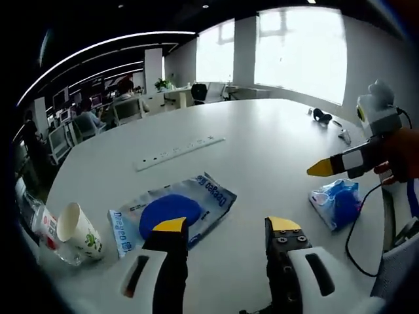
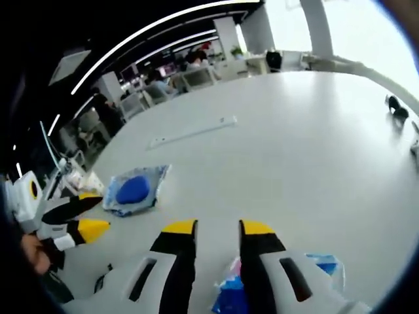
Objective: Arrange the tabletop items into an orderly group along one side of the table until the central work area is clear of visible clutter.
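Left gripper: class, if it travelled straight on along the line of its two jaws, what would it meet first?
Probably bare table. The left gripper is open, and the blue packet lies just off its left jaw tip, so it might be clipped. Depth is hard to judge here.

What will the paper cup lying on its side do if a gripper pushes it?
The paper cup lies tipped over on the white table, so it would probably roll in a curve, as its mouth looks wider than its base. It looks empty and thin, so likely very light and easy to crush. Against the bottle beside it, it may just jam.
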Demonstrator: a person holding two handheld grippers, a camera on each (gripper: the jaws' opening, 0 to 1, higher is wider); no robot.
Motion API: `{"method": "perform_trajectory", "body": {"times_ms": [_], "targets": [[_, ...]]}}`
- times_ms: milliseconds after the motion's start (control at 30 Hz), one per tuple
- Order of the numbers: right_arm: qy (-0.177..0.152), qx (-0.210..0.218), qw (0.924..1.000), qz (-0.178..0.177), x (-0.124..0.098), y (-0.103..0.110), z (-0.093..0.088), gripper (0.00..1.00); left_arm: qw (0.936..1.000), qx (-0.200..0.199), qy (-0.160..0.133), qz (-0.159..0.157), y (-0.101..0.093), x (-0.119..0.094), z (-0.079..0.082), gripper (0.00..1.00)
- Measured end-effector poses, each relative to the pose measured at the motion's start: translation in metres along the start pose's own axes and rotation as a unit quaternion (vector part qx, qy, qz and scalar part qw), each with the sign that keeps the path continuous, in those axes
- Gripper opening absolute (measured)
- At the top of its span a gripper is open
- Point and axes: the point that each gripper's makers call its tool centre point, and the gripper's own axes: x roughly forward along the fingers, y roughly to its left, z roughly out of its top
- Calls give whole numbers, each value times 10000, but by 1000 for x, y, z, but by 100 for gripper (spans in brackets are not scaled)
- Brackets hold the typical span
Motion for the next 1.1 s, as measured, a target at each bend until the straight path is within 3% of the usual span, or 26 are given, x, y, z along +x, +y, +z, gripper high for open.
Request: {"method": "perform_trajectory", "body": {"times_ms": [267, 1100], "targets": [[-64, 237, 9996, -158, -20, -17, -10, 21, 9997, 40, 58, -235, -23, 2, -7, 45], [-183, 569, 9962, -636, -74, -67, -42, 22, 9952, 272, 70, -932, -102, 12, -7, 48]]}}
